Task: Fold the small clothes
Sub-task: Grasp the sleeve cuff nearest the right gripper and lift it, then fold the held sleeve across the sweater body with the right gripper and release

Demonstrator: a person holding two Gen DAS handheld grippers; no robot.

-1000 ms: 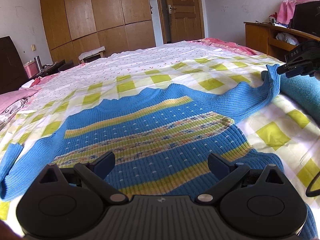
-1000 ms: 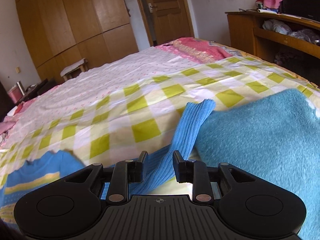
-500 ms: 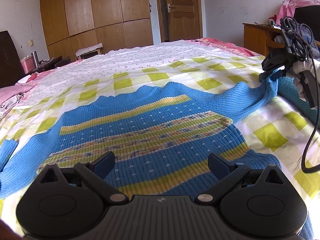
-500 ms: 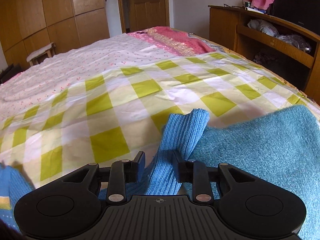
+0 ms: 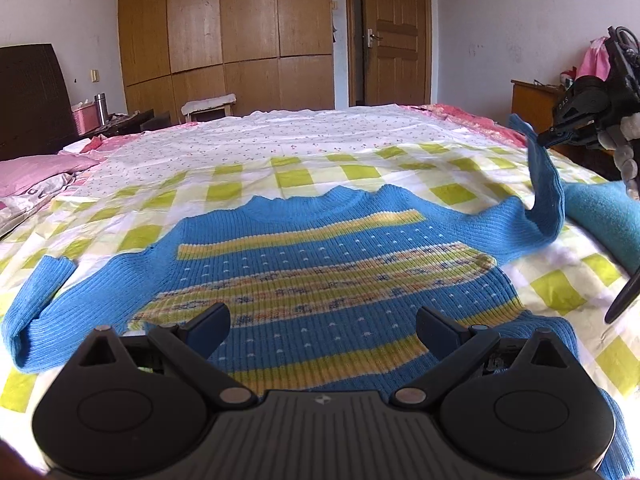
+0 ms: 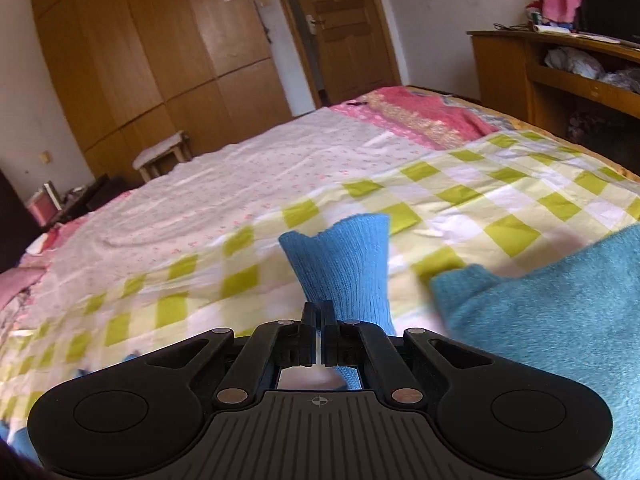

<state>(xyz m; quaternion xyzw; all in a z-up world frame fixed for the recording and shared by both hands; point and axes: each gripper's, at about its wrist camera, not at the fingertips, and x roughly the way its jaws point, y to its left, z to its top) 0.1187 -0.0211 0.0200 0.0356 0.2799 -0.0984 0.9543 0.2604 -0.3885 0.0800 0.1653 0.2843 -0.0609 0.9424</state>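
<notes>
Since a second ago my right gripper (image 6: pixel 321 334) has clamped the sleeve (image 6: pixel 344 264) and lifted it off the bed (image 5: pixel 304 152), so folding the flat-lying sweater (image 5: pixel 320 272) can begin, while my left gripper (image 5: pixel 322 330) hovers spread above its hem.

a small blue ribbed sweater (image 5: pixel 320 276) is spread flat, front up, on the bed, hem nearest the left wrist view and neckline away. yellow bands, a multicoloured patterned stripe and rows of white flecks are knitted across the chest. one sleeve (image 5: pixel 36 312) is laid out to the left, bent. the other sleeve (image 5: pixel 546 188) is raised off the cover, its flared cuff (image 6: pixel 344 256) uppermost.
</notes>
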